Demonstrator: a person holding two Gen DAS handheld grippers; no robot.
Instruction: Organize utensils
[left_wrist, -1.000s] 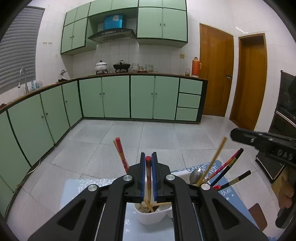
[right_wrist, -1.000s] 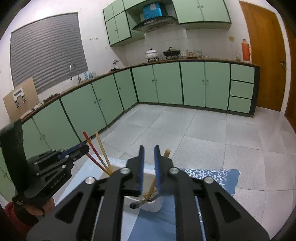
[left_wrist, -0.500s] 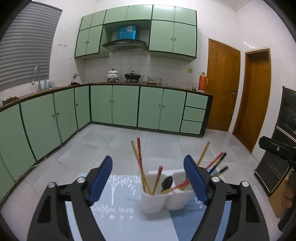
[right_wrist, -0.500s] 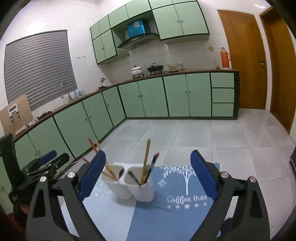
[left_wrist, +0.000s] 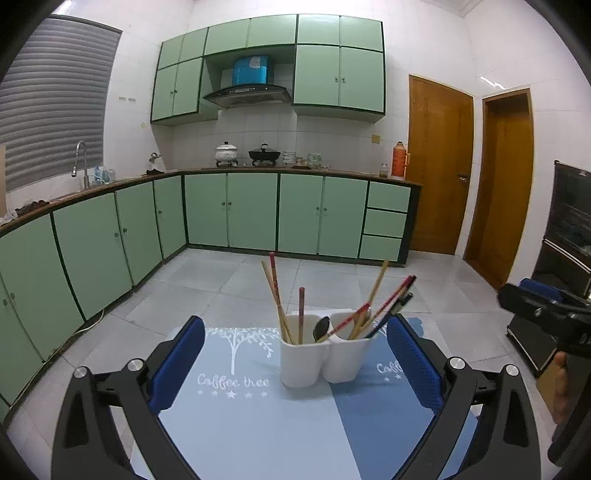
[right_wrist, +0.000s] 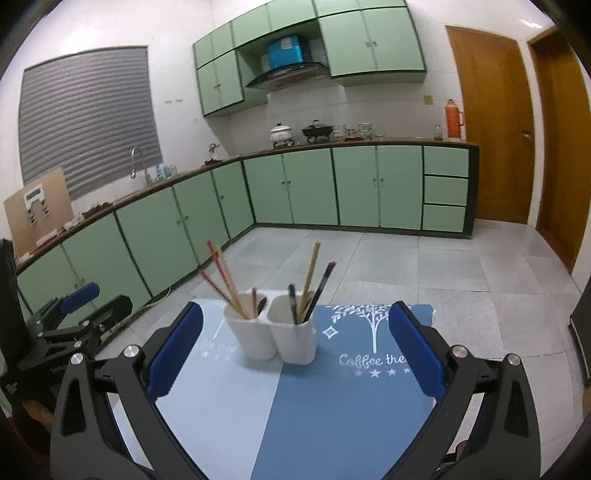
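Both the left tongs (left_wrist: 295, 363) and right tongs (right_wrist: 295, 350) have just been opening and now stand wide, empty, backed off. The white holder (left_wrist: 325, 354) sits ahead between them; utensils apparently all inside.

Two white cups (left_wrist: 323, 352) stand joined on one blue mat (left_wrist: 258, 413); the left cup holds three chopsticks (left_wrist: 275, 295) and one spoon (left_wrist: 322, 328); the right cup holds about four sticks (right_wrist: 312, 284); two grippers; two brown doors (left_wrist: 441, 166).
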